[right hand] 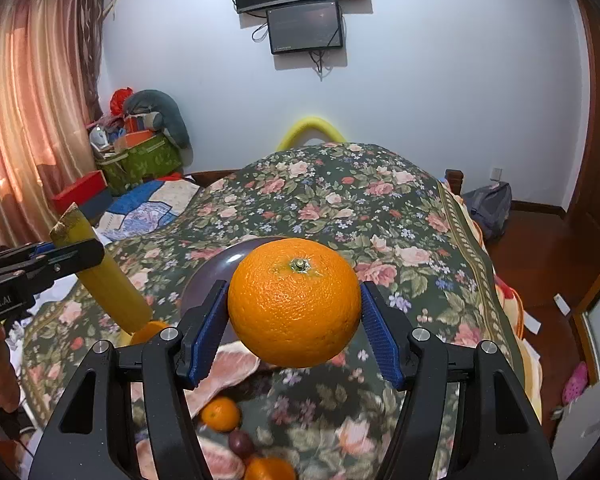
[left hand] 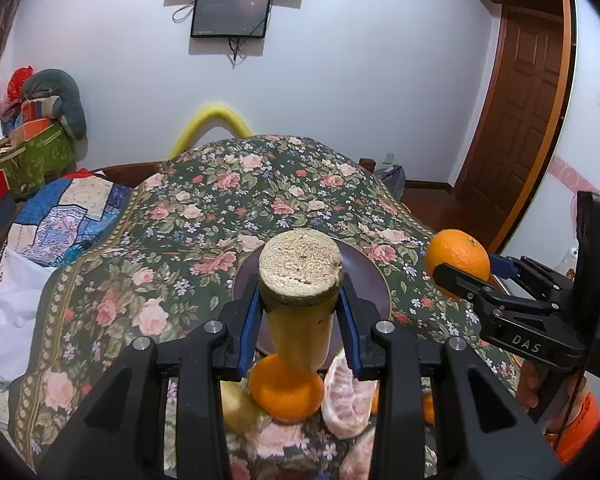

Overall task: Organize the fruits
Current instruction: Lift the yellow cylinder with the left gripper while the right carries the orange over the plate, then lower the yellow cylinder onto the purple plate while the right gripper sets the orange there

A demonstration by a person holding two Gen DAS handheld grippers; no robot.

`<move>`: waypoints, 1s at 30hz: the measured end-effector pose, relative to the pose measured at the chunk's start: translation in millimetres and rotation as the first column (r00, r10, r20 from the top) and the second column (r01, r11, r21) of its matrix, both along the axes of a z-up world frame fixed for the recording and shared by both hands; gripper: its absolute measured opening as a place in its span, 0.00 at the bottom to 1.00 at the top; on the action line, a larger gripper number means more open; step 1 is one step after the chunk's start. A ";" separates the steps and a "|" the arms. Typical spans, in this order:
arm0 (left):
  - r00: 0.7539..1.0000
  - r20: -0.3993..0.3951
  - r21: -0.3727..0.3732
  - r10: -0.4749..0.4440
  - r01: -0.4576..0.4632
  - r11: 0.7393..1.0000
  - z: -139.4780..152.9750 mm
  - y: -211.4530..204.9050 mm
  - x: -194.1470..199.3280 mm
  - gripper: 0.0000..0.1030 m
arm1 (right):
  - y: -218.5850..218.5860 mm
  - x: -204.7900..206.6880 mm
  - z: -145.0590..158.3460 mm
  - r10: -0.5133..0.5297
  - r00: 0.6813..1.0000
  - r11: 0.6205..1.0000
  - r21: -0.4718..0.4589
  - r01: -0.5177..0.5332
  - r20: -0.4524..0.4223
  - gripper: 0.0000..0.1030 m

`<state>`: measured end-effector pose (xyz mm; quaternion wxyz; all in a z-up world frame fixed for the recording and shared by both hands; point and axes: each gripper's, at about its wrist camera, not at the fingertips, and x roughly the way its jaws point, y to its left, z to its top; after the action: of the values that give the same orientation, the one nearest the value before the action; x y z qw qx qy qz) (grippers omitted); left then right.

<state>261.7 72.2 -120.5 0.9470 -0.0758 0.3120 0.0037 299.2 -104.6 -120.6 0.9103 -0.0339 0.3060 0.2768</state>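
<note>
My left gripper [left hand: 300, 304] is shut on a yellow sugarcane stick [left hand: 300, 296], its cut end facing the camera, held above the floral cloth; it also shows in the right wrist view [right hand: 104, 280]. My right gripper [right hand: 294, 320] is shut on a large orange [right hand: 294, 302], held in the air; it shows in the left wrist view [left hand: 458, 258] at the right. A dark round plate [left hand: 370, 276] lies on the cloth just beyond both grippers, also in the right wrist view [right hand: 216, 266]. Below lie an orange [left hand: 286, 392], a peeled pomelo piece [left hand: 350, 396] and small oranges [right hand: 220, 414].
The fruits lie on a table draped with a floral cloth [left hand: 220, 208]. A dark passion fruit [right hand: 240, 442] lies among the near fruits. A patchwork quilt [left hand: 60, 216] and boxes sit at the left, a wooden door [left hand: 520, 120] at the right.
</note>
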 end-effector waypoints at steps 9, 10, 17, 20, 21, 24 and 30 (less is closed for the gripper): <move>0.997 -0.070 -0.023 -0.031 0.030 0.999 -27.3 -4.0 39.5 0.34 | 13.8 33.6 -21.1 0.007 1.000 0.999 -0.042 -0.008 -0.025 0.60; 0.996 -0.079 -0.031 -0.035 0.032 0.999 -30.0 -3.8 42.6 0.34 | 16.9 38.2 -26.1 0.007 0.999 0.998 -0.056 -0.009 -0.032 0.60; 0.985 -0.156 -0.099 -0.072 0.057 0.993 -53.7 1.0 70.3 0.34 | 25.9 62.0 -51.7 0.019 0.995 0.995 -0.100 -0.029 -0.101 0.60; 0.983 -0.172 -0.096 -0.064 0.047 0.994 -60.9 2.1 78.7 0.34 | 29.6 69.7 -59.7 0.020 0.992 0.993 -0.114 -0.035 -0.123 0.60; 0.983 -0.174 -0.099 -0.064 0.047 0.994 -61.4 3.0 81.2 0.34 | 31.0 71.9 -61.4 0.023 0.992 0.992 -0.119 -0.038 -0.127 0.60; 0.980 -0.186 -0.094 -0.068 0.051 0.994 -62.5 2.9 89.4 0.34 | 36.6 77.5 -65.7 0.036 0.990 0.990 -0.134 -0.055 -0.135 0.60; 0.976 -0.211 -0.070 -0.053 0.039 0.997 -64.3 5.7 110.5 0.35 | 44.7 86.3 -69.0 0.054 0.988 0.986 -0.150 -0.076 -0.141 0.60</move>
<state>372.2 78.0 -184.8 0.9051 -0.0985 0.4131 -0.0204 385.4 -59.9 -189.6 0.8722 -0.0956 0.3870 0.2834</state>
